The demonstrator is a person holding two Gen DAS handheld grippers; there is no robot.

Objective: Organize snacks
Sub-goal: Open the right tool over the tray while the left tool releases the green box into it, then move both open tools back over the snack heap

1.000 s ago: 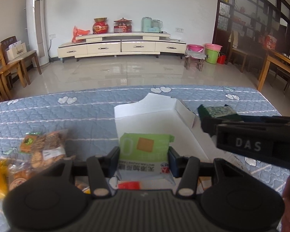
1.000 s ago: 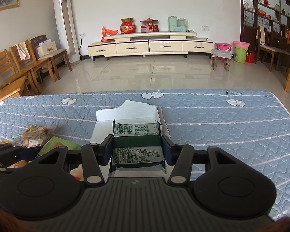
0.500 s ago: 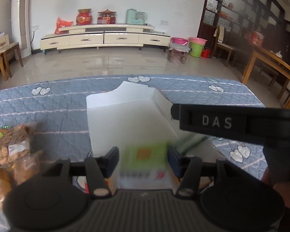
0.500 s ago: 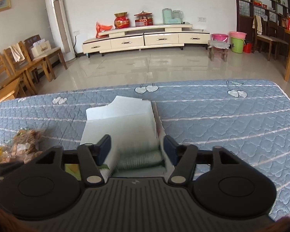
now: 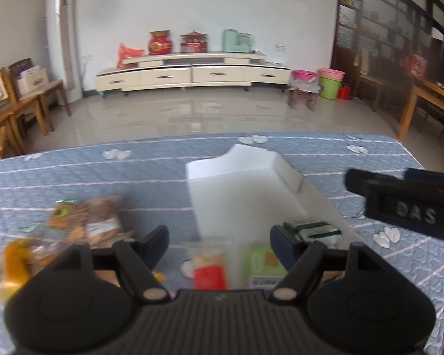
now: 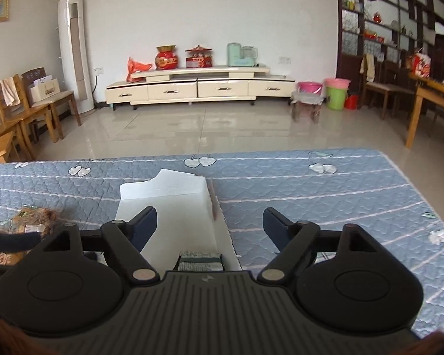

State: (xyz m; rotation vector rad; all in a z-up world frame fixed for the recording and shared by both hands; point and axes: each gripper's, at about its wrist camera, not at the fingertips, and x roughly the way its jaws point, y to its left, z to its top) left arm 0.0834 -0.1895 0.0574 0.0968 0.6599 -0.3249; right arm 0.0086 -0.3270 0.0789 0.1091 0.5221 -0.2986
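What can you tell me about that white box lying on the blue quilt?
The white box is a shallow, open tray, apparently thin cardboard, with low walls and a notched flap raised at its far end. It lies flat on the blue quilted cover. Most of its floor is bare; at the near end lie a dark green packet and a light green packet. Neither gripper touches it.

A box (image 5: 245,195) lies on the surface (image 5: 103,183). Two packets (image 5: 310,230) (image 5: 263,261) lie in its near end; snack bags (image 5: 85,222) lie to its left.
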